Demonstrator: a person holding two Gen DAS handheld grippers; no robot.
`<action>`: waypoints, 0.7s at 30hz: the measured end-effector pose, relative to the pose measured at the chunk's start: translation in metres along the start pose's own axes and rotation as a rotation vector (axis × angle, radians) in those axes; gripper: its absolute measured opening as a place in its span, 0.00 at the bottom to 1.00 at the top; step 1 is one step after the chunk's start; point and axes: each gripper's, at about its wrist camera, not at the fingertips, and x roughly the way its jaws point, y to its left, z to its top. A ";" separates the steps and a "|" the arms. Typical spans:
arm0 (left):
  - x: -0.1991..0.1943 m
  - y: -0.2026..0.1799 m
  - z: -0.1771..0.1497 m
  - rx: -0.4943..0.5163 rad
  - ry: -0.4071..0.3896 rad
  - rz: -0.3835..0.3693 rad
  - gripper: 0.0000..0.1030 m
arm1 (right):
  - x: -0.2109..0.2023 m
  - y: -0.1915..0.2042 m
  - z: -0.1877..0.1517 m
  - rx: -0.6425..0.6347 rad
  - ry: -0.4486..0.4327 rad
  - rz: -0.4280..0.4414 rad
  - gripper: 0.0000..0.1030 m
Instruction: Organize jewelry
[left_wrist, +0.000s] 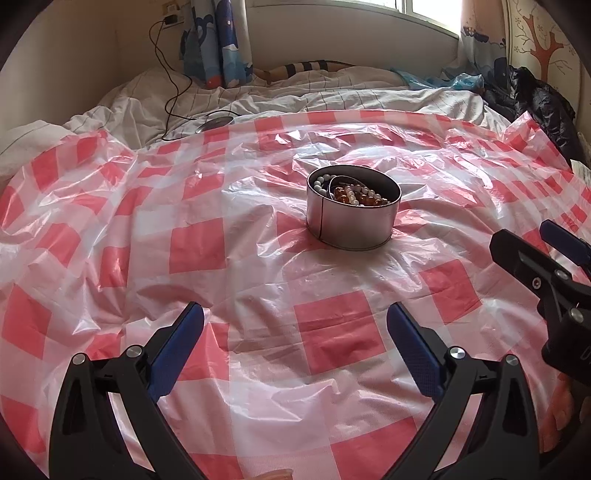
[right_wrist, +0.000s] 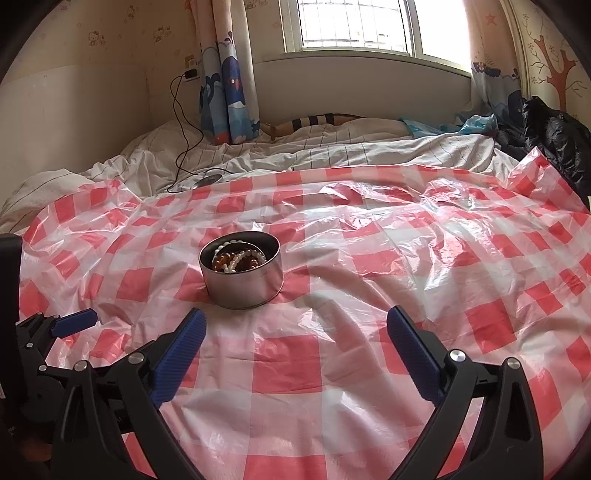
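1. A thin, glossy plastic sheet (right_wrist: 369, 258), checked in red and white and heavily creased, is seen spread across a bed.
2. A round, low metal tin (right_wrist: 242, 286) with a brushed silver wall, a dark inside and a vertical seam is shown standing upright on the sheet, near its middle.
3. The jewelry (right_wrist: 238, 260) lies heaped inside the tin: strands of round beads, some amber and translucent, some pearly white, with grey-white ones (left_wrist: 320, 183) along the inner wall.
4. The left hand-held gripper (left_wrist: 295, 325), black-framed with ribbed blue pads, is held over the sheet short of the tin, jaws spread wide and nothing between them.
5. The right hand-held gripper (right_wrist: 295, 325), of the same build, is likewise parted wide and empty, the tin lying ahead and toward its left finger.
6. Behind the sheet, rumpled white bedding (right_wrist: 332, 151) with thin dark lines is visible, crossed by a black cable (right_wrist: 181, 122).
7. A curtain (right_wrist: 229, 92) printed with blue whales hangs beside the window (right_wrist: 351, 26).
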 end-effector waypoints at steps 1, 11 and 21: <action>0.000 0.000 0.000 -0.003 0.002 -0.002 0.93 | 0.001 0.001 -0.001 -0.001 0.002 0.001 0.91; 0.006 0.003 -0.004 -0.050 0.047 -0.012 0.93 | 0.004 0.003 -0.004 -0.001 0.014 0.006 0.92; 0.005 0.006 -0.005 -0.039 0.044 0.052 0.93 | 0.006 -0.007 -0.003 0.038 0.022 0.000 0.92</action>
